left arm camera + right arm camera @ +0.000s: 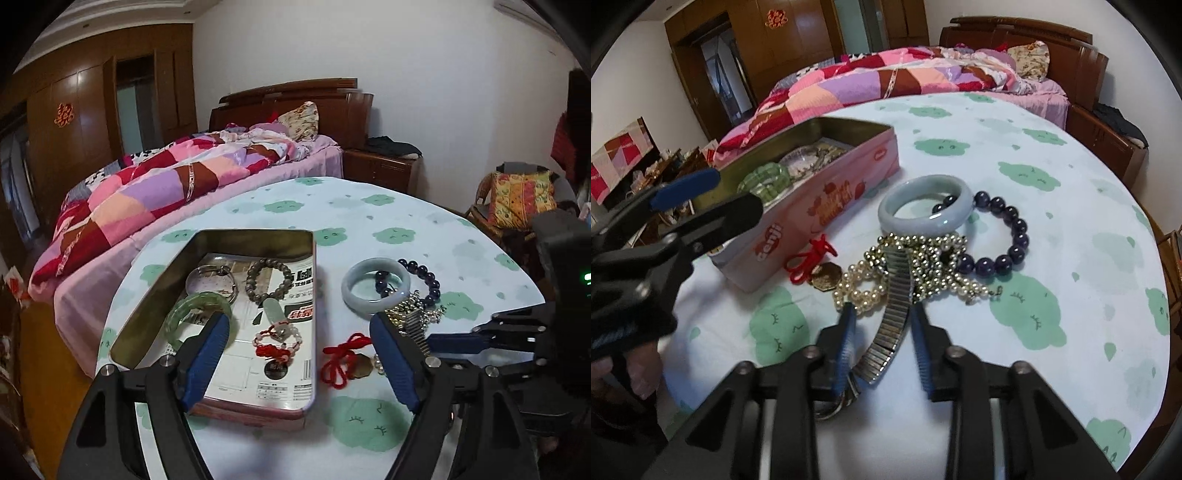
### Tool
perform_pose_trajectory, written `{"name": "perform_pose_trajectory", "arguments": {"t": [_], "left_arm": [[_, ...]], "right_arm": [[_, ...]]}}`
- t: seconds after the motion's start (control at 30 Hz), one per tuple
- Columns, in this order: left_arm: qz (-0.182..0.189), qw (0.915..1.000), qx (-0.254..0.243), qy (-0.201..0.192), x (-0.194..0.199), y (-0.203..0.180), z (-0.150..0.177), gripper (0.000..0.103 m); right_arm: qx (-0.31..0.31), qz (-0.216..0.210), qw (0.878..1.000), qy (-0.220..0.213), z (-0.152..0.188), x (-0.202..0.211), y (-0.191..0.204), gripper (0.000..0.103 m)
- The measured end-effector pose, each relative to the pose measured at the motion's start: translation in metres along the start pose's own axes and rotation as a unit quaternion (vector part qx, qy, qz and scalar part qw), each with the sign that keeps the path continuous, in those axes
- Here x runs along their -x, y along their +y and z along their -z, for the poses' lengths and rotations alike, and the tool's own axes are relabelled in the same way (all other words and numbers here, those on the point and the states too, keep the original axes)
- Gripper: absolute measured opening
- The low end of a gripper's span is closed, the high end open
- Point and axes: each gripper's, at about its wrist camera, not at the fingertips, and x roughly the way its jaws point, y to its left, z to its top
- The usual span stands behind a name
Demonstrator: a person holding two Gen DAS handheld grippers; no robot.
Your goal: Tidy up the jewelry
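Bedroom setting: round table (406,221) under a white cloth with green cloud prints, bed with a patchwork quilt (147,192) behind it, brown wardrobes along the far wall.

Left side of table: open pink tin (827,206), rectangular, metal inside, printed paper lining the bottom. Contents, seen from the left wrist view: translucent green bangle (199,314) at the near left, silver hoop (212,282) behind it, grey-brown bead bracelet (267,280), pale jade pendant, and a red-and-white bead bracelet (277,341) near the front.

Left gripper (299,354) hangs over the tin's near right corner. Its 2 blue pads stand wide apart, with nothing between them; 1 pad is over the green bangle, the other over the table outside the tin.

Just right of the tin: red knotted cord (809,258) with a brass-coloured coin (827,278) on the cloth.

Centre pile, outside the tin: pearl strand (860,288), gold bead chain (923,254), metal stretch watchband (895,306) across them. Behind, a pale grey-green jade bangle (925,208) lies partly over a dark purple bead bracelet (1001,236).

Right gripper (882,332) sits low over the watchband's near end. Pads slightly parted, 1 on each side of the band; no pressing contact visible.
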Motion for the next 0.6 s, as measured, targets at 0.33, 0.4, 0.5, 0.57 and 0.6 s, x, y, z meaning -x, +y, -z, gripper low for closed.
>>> {"name": "perform_pose_trajectory", "arguments": {"t": [0.33, 0.4, 0.5, 0.57, 0.6], "left_arm": [[0.017, 0.9998, 0.0, 0.002, -0.006, -0.006, -0.014, 0.079], [0.018, 0.9998, -0.006, 0.002, -0.009, -0.011, -0.019, 0.079], [0.011, 0.9999, -0.001, 0.0, -0.011, -0.009, -0.025, 0.079], [0.002, 1.0, 0.009, -0.004, -0.009, -0.005, -0.027, 0.079], [-0.003, 0.9999, 0.012, -0.005, -0.008, -0.002, -0.028, 0.079]], "right_arm": [[-0.034, 0.0, 0.998, -0.052, 0.0, 0.027, -0.02, 0.003], [-0.043, 0.007, 0.997, -0.059, -0.001, 0.032, -0.028, 0.003], [-0.045, 0.0, 0.998, -0.051, -0.001, 0.033, -0.033, 0.007], [-0.062, -0.023, 0.996, -0.056, 0.0, 0.033, -0.036, 0.013], [-0.064, -0.026, 0.996, -0.053, 0.0, 0.032, -0.035, 0.019]]}}
